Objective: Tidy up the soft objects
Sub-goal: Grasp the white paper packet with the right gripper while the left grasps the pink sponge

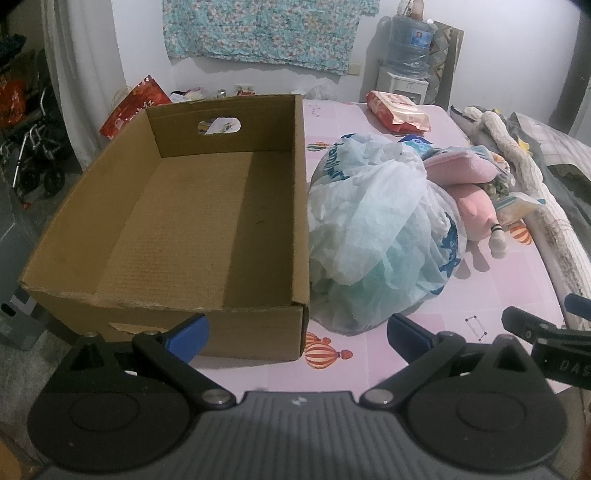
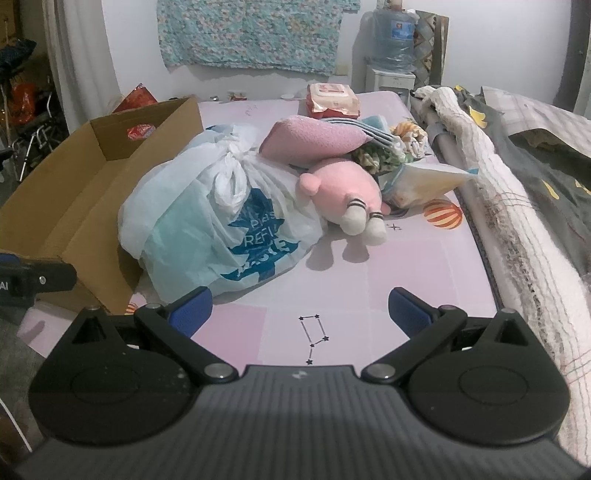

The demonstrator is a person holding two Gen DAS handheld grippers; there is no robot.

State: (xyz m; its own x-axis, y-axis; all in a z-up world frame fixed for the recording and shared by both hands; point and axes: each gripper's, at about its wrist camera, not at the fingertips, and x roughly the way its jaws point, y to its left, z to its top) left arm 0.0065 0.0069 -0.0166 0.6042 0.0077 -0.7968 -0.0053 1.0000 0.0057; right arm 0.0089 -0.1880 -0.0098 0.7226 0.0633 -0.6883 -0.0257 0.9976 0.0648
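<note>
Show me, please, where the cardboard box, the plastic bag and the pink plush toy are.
cardboard box (image 1: pixel 207 221): left wrist view, on its bare inner floor.
plastic bag (image 2: pixel 207 221): right wrist view, on its bulging front side.
pink plush toy (image 2: pixel 343 184): right wrist view, on its pink body.

Knotted plastic bag (image 2: pixel 218 218) and pink plush (image 2: pixel 343 188) lie beside empty cardboard box (image 1: pixel 177 206).

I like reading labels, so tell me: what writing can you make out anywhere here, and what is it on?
"REFU": plastic bag; the lines above and below it are crumpled and only partly readable.
"DAS": right gripper, cut off at the picture's edge.
"AI": left gripper, also cut off.
Water bottle label, wet wipes pack: too small or blurred.
</note>
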